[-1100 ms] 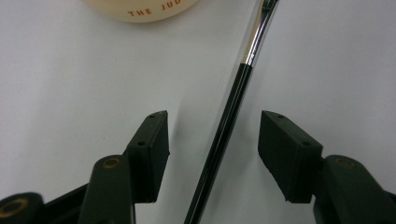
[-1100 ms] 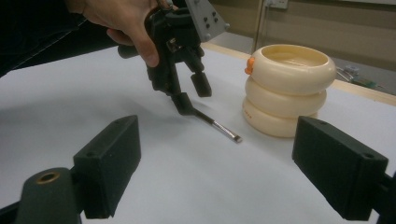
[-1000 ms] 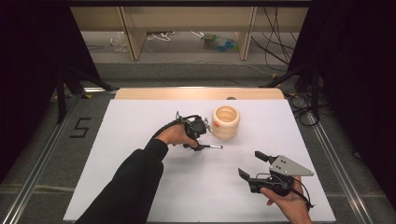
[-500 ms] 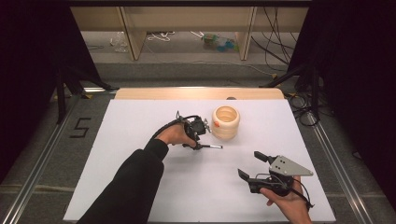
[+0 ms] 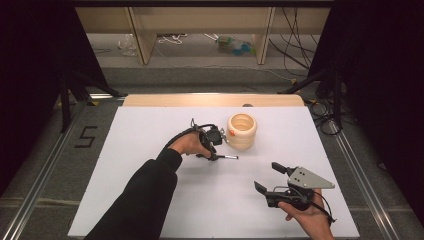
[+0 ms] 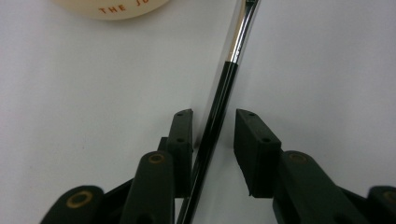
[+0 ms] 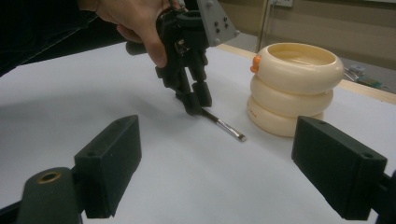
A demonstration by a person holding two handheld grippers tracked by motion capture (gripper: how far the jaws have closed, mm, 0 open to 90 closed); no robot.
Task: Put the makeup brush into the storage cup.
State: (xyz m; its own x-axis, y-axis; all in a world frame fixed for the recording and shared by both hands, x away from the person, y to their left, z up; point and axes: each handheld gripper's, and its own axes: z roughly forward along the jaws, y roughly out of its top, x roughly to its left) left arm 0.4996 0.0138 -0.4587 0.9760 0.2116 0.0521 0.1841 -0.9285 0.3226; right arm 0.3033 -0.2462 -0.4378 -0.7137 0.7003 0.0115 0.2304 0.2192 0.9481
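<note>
A thin brush [image 5: 227,157] with a black handle and silver ferrule lies on the white table beside a cream ringed pot [image 5: 241,131]. My left gripper [image 5: 212,152] points down over the handle end. In the left gripper view the handle [image 6: 229,79] runs between the jaws of my left gripper [image 6: 213,116], against the left pad, with a gap to the right pad. The jaws have just been closing around it. My right gripper [image 5: 266,175] rests open near the front right with nothing in it. Its own view looks at the brush [image 7: 224,125] and the left gripper [image 7: 197,105].
The pot [image 7: 294,88] has a small orange knob on its rim and stands just right of the left gripper. A wooden strip [image 5: 210,100] borders the table's far edge. Cables lie on the floor beyond. White table surface [image 5: 150,130] spreads to the left and front.
</note>
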